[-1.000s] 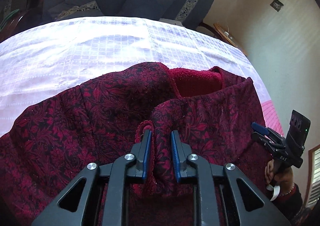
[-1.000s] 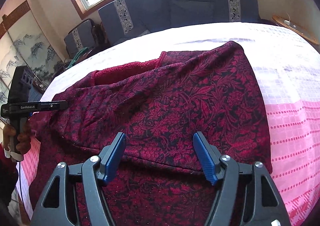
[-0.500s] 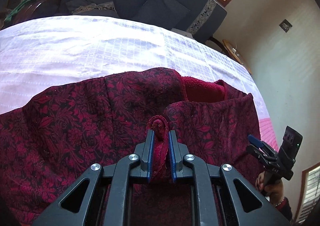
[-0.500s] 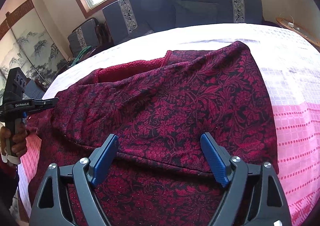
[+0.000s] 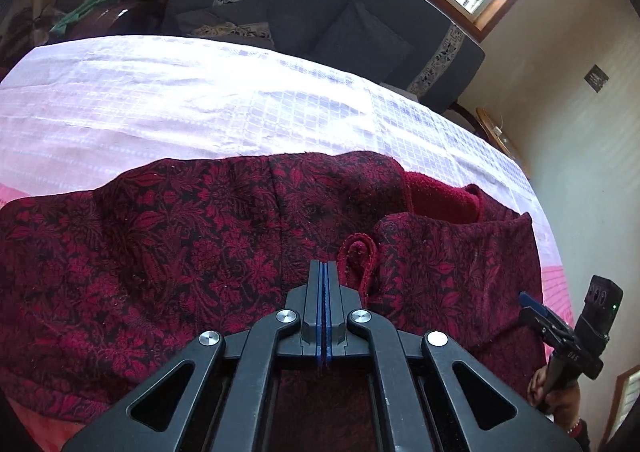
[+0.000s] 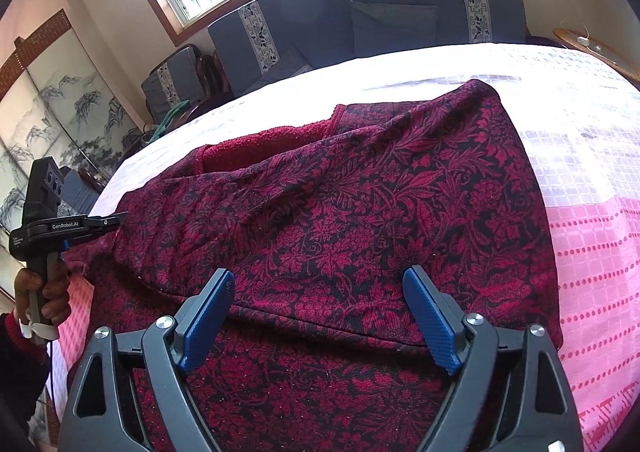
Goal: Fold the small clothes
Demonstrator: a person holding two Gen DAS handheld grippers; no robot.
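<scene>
Meanwhile, your left gripper (image 5: 324, 266) had just snapped its jaws together empty, the garment (image 6: 340, 220)'s rolled hem (image 5: 357, 258) at its 1 o'clock. Your right gripper (image 6: 320, 316) stood spread wide over that garment on the bedspread (image 6: 580, 140).

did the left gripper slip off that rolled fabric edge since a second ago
Yes: the left gripper, now shut empty, sits left of the rolled edge of the red floral garment.

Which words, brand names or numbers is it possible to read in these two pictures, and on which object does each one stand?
"GenRobot.AI": white print on the side of the left gripper, seen in the right wrist view.
"D4S", roughly: small white marking on the right gripper in the left wrist view; too small to be sure.
A smaller white line on the left gripper's body: too small to read.
The red floral garment carries no text.
</scene>
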